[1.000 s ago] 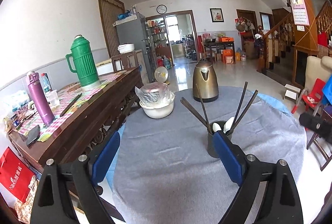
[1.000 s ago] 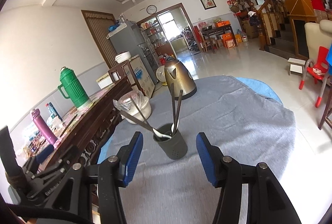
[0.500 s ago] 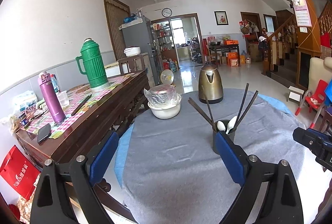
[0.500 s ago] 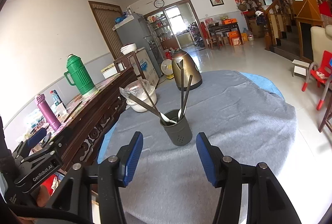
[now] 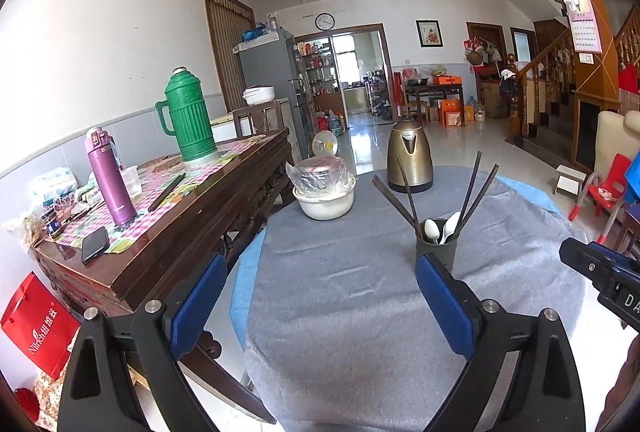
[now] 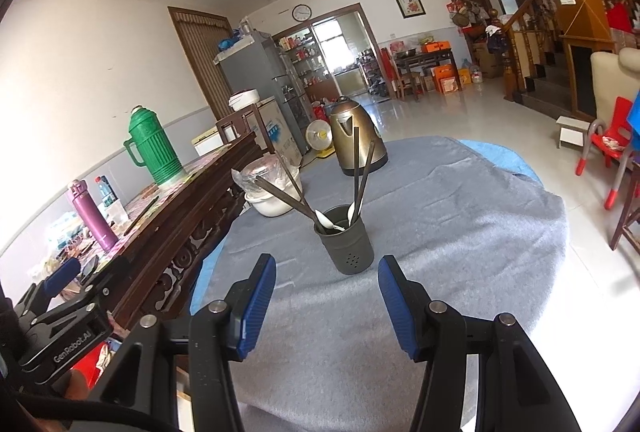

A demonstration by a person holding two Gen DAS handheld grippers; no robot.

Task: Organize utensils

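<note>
Your right tongs [image 6: 326, 296] are spread wide and empty, low over the grey-clothed counter [image 6: 460, 216], with the dark utensil holder [image 6: 347, 240] just beyond their tips. Your left tongs [image 5: 320, 304] are also spread and empty, and from their view the holder sits at the near right. The holder already carries four dark chopsticks [image 6: 362, 168], fanned out and leaning on the rim, plus two white spoons [image 5: 440, 230]; no loose utensil shows on the cloth. The sorting looks done, so back away straight and avoid clipping the leaning sticks. Farther off, a white bowl [image 5: 325, 202] holds a plastic-wrapped dish, left of the brass kettle [image 5: 410, 154].
</note>
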